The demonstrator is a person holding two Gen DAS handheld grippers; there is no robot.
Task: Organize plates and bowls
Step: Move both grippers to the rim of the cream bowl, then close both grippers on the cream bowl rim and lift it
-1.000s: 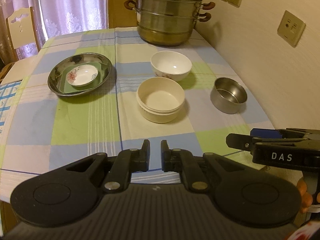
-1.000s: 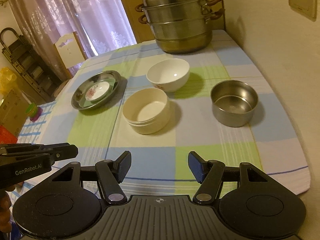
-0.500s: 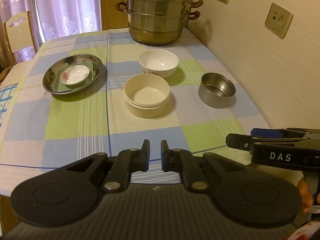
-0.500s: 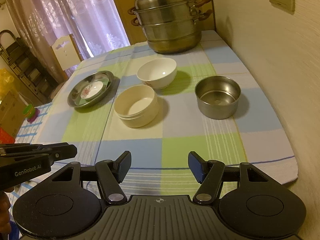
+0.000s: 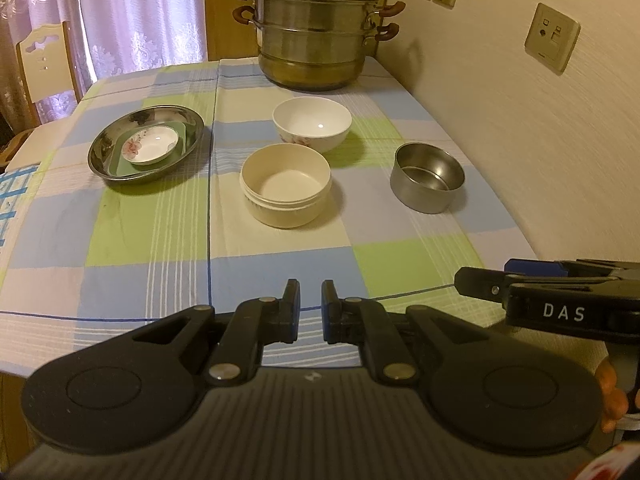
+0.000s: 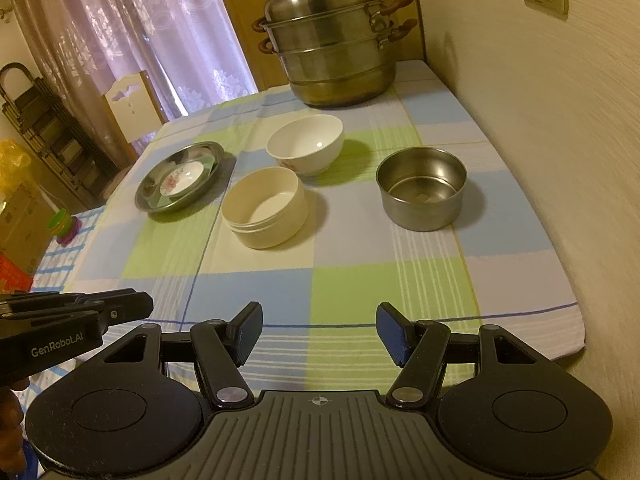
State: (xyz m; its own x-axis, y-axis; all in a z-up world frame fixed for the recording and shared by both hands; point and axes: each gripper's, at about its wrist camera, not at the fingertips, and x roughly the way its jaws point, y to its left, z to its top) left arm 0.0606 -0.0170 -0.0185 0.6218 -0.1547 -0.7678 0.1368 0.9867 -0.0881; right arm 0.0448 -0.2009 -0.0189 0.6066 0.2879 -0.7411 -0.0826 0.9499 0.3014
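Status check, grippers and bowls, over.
Left gripper nearly shut, empty; right gripper open, empty. Cream bowl, white bowl, steel bowl untouched. Path clear.

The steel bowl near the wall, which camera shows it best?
The right wrist view: the steel bowl sits larger there, its inside bottom visible. The left wrist view shows it smaller, off to the right.

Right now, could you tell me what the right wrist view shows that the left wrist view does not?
Only the right wrist view shows the folding rack, yellow bag and the open right gripper. Only the left shows the left gripper, nearly shut and empty. Both share the steamer pot, white bowl, cream bowl, steel bowl and steel plate.
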